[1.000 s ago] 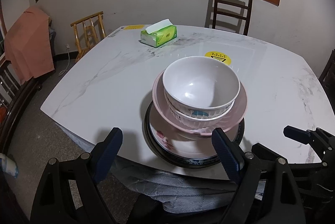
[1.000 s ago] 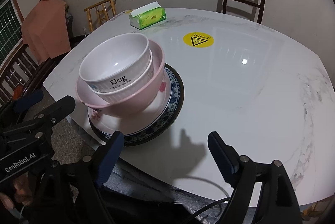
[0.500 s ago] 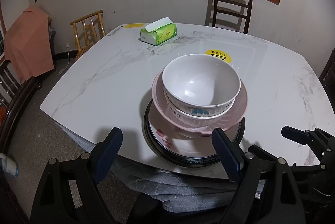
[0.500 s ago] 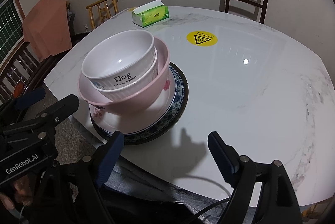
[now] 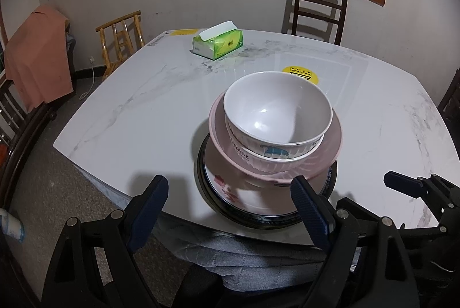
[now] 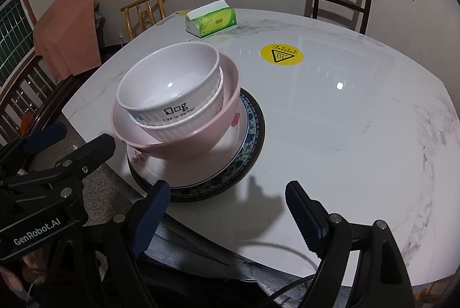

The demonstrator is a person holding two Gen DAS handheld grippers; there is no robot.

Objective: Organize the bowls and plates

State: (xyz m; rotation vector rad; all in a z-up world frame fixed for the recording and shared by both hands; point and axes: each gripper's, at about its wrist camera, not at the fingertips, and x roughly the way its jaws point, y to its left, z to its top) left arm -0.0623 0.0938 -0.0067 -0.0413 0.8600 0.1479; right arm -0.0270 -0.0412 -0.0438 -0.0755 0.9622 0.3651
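Near the front edge of the marble table [image 5: 138, 112] stands one stack. Its top piece is a white bowl [image 5: 277, 106] [image 6: 169, 78], nested in a ribbed white bowl [image 6: 184, 126]. Both sit in a pink bowl [image 5: 330, 141] [image 6: 201, 141]. Under them lie a floral white plate [image 5: 230, 190] and a dark blue-patterned plate [image 6: 253, 135]. My left gripper [image 5: 227, 190] hovers open just in front of the stack, apart from it. My right gripper [image 6: 227, 190] is open too, to the right of the stack over bare table. Neither holds anything.
A green tissue box [image 5: 217, 43] lies at the far side of the table, and a yellow warning sticker [image 6: 281, 54] is stuck near its middle. A dark chair [image 5: 316, 11], a bamboo chair [image 5: 120, 40] and an orange cloth [image 5: 37, 55] surround the table. Grey fabric [image 5: 258, 256] lies below the near edge.
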